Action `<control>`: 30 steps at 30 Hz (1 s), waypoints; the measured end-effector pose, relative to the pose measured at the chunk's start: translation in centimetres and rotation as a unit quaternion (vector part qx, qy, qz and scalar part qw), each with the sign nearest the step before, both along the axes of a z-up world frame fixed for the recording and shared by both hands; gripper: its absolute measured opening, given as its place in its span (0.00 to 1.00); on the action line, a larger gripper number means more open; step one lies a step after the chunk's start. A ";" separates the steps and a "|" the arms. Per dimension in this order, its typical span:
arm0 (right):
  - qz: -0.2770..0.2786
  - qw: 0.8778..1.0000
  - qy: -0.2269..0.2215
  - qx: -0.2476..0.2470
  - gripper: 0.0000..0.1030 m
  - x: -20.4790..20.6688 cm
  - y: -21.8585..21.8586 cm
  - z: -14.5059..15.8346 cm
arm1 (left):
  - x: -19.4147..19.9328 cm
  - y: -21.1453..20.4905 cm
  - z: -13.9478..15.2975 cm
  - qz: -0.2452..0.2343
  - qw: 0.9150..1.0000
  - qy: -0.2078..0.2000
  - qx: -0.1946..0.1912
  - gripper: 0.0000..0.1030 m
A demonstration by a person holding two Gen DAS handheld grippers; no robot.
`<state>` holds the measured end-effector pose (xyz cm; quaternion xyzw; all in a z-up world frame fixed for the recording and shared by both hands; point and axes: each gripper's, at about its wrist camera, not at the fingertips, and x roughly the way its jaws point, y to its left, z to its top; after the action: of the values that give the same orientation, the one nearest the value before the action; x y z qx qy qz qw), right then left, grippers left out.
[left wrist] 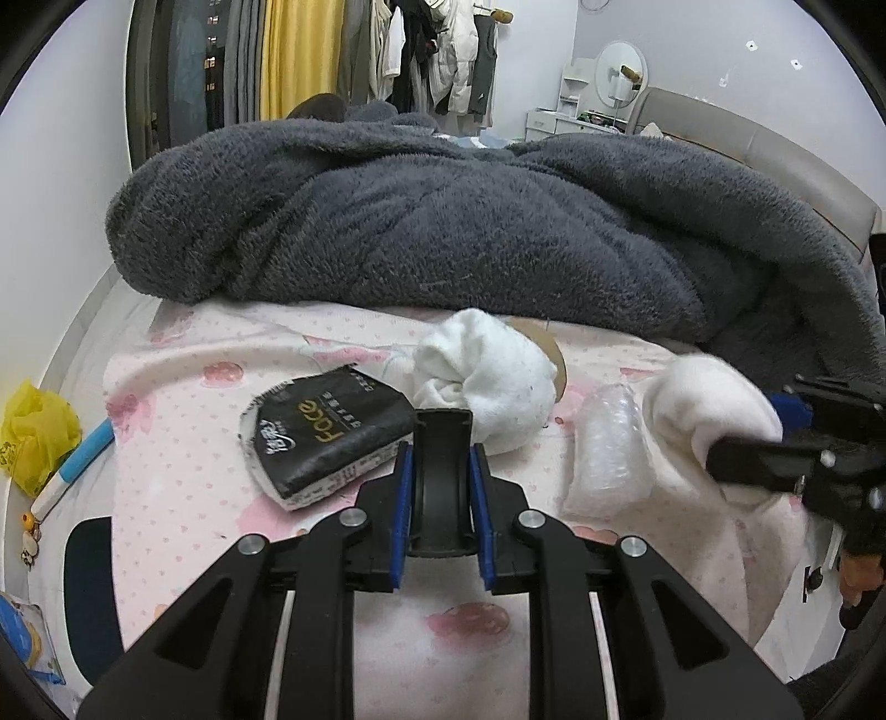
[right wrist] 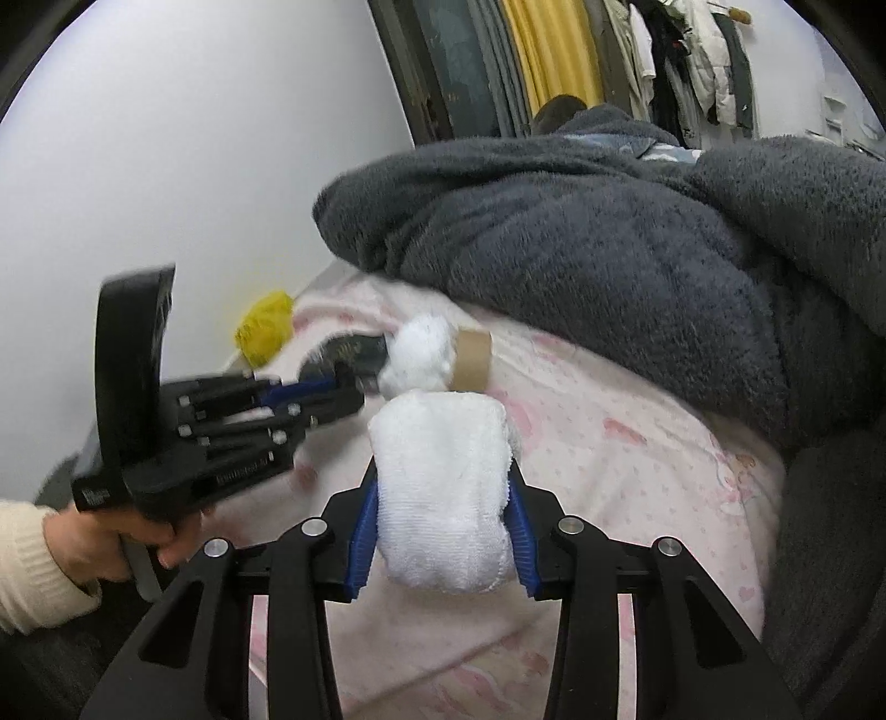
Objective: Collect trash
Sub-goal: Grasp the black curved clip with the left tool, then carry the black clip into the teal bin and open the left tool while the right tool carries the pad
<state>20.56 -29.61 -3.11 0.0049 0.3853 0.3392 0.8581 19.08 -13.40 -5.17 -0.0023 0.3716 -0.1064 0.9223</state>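
Trash sits on the bed: your right hand-held gripper clamps a white wad for carrying; your left hand-held gripper pinches a black curved piece, beside the tissue pack.

— What sort of place is this?

— A bedroom in someone's home. A bed takes up most of the left wrist view: a pink patterned bedsheet below, a bulky dark grey fleece blanket heaped across it toward 12 o'clock.

— Anything else?

— A padded headboard at 2 o'clock, hanging clothes and a yellow curtain at 12, and a round vanity mirror at 1 o'clock.
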 end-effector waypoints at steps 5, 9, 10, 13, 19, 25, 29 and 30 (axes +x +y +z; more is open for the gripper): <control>-0.009 1.000 -0.010 0.018 0.40 0.2 0.4 1.3 | -0.3 0.6 0.6 -0.001 1.000 -0.003 -0.003 0.21; -0.015 1.000 -0.014 0.023 0.40 0.7 1.0 2.0 | -0.5 1.4 1.1 0.001 1.000 -0.007 -0.005 0.21; -0.015 1.000 -0.014 0.023 0.40 0.7 1.3 2.0 | -0.6 1.6 1.2 0.003 1.000 -0.008 -0.005 0.21; -0.014 0.999 -0.017 0.026 0.40 0.8 1.9 2.5 | -0.7 2.3 1.5 0.008 1.000 -0.010 -0.006 0.21; -0.010 0.999 -0.021 0.025 0.40 0.9 3.5 3.4 | -1.3 4.1 2.2 0.017 1.000 -0.015 -0.005 0.21; -0.007 0.999 -0.024 0.025 0.40 0.8 5.7 4.3 | -2.1 6.2 2.7 0.024 1.000 -0.011 -0.001 0.21; -0.002 1.000 -0.021 0.020 0.40 0.9 7.7 4.5 | -2.7 8.4 2.7 0.037 0.999 -0.010 0.001 0.21; -0.001 1.000 -0.020 0.020 0.40 1.0 8.1 4.5 | -2.8 8.9 2.8 0.041 0.999 -0.009 0.002 0.21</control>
<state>21.54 -21.49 1.41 0.0153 0.3609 0.3464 0.8658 16.26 -4.45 -2.39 -0.0150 0.3626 -0.0676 0.9294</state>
